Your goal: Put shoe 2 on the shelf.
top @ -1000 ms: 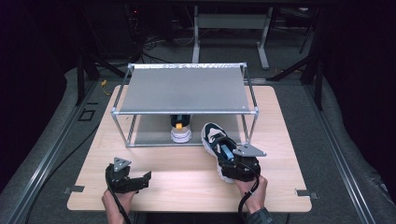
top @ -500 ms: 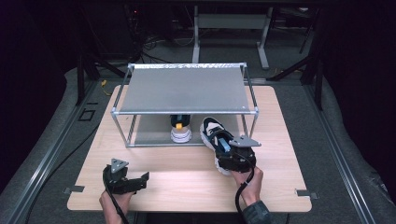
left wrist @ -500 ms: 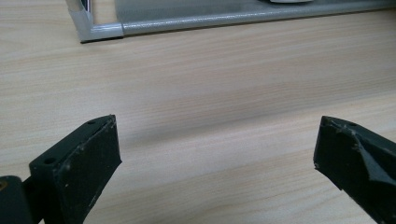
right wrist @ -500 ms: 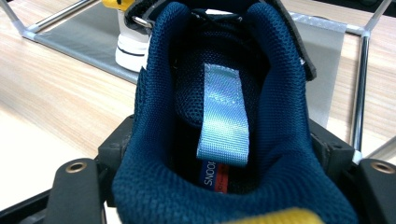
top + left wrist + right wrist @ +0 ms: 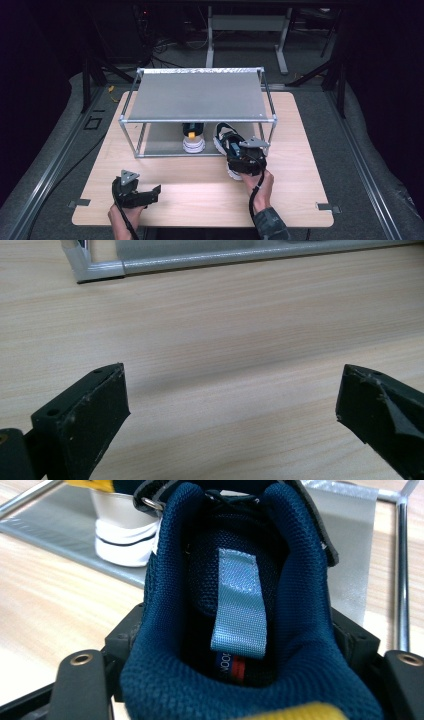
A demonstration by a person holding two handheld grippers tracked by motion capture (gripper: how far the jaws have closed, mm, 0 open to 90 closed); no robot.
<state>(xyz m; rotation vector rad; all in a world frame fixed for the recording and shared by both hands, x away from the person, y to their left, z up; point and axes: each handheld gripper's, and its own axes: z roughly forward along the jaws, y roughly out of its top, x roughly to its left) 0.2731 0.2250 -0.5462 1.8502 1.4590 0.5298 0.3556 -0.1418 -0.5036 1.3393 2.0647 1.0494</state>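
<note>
Jaws on the right gripper [image 5: 239, 161] squeeze the heel of a dark blue shoe [image 5: 227, 142], one jaw on each side of it. They are about half way closed, because the heel fills the gap between them.

From big to small: a wooden table [image 5: 300, 150] holds a metal rack [image 5: 197, 95] with a flat grey top. The shoe's toe pokes under the rack, and its heel sits out on the table. A white shoe [image 5: 193, 140] stands under the rack, just beside the blue one.

I think the blue shoe is going in next to the white one. To do it well, push it in straight and low, keep it off the rack's leg, and do not bump the white shoe.

Jaws on the left gripper [image 5: 134, 192] stand wide apart above bare table wood and hold nothing.
</note>
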